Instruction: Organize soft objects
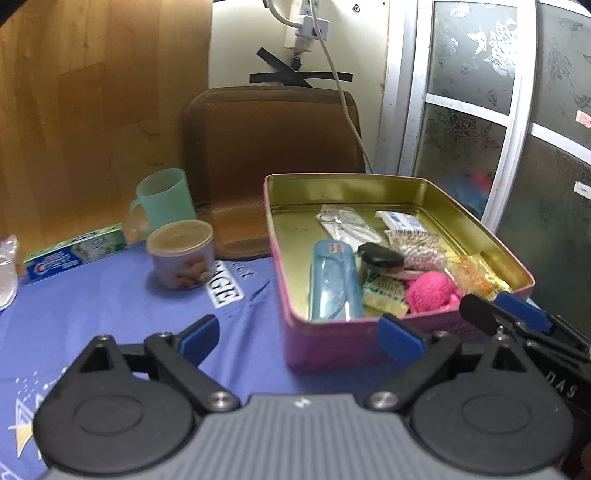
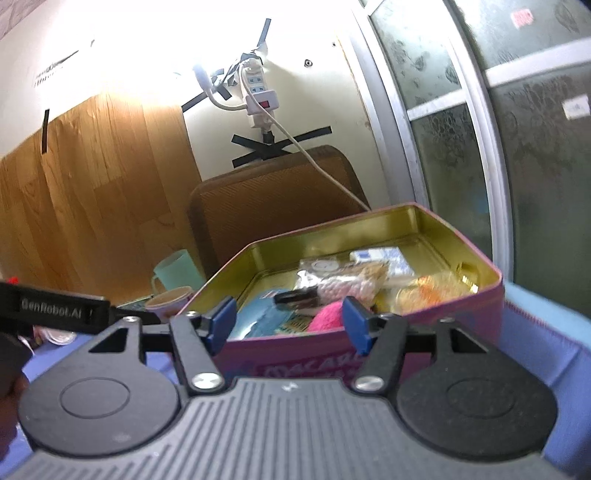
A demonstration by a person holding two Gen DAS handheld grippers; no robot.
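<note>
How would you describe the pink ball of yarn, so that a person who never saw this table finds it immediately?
Start from the open pink metal tin with a gold inside, which stands on the blue cloth. Look into its near end, to the right of the clear blue plastic case. The round bright pink ball of yarn lies there; it is the only fuzzy pink thing among flat packets.

Cream wall (image 1: pixel 236 44) is standing at the back w/ black tape (image 1: pixel 301 76) crossed on it & a white power strip (image 1: pixel 306 26) hanging, its cord (image 1: pixel 347 107) trailing down. Wood-grain panel (image 1: pixel 92 110) is covering the left side. Brown chair back (image 1: pixel 273 155) is rising behind the far edge of the blue cloth (image 1: pixel 92 314). Frosted floral glass door (image 1: pixel 517 110), white frame, is filling the right. Strong light is glaring top left in right view.
</note>
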